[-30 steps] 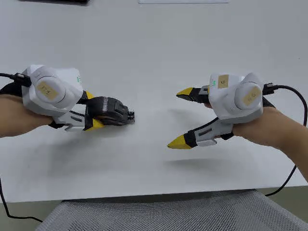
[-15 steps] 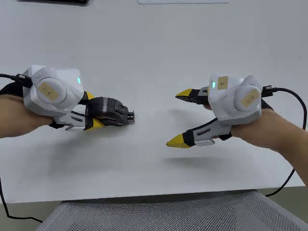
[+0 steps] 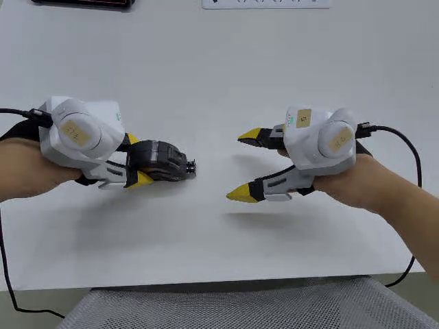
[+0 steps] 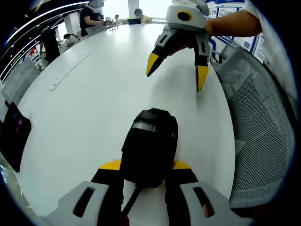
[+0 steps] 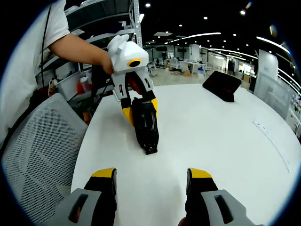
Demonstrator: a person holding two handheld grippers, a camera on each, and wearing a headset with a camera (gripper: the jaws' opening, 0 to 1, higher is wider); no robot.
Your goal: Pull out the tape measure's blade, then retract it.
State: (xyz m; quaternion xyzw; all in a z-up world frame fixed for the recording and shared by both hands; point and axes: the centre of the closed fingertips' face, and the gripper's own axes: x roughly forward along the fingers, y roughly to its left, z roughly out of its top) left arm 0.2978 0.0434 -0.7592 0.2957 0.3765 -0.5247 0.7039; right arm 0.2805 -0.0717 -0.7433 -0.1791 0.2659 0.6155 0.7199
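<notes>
The tape measure (image 3: 159,161) is a compact case, black and dark grey, with ribbed, rubbery-looking sides. It lies on its side on the white table (image 3: 226,68), left of centre in the head view. Its rear half sits clamped between the yellow-tipped jaws of the left gripper (image 3: 136,159). Its front end points toward the middle of the table. The blade is drawn in, with its small end hook (image 3: 193,166) at the case mouth.

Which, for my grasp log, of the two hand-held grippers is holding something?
The left hand-held gripper: its jaws clamp the black plastic tape measure; the right hand-held gripper stands open, empty.
</notes>
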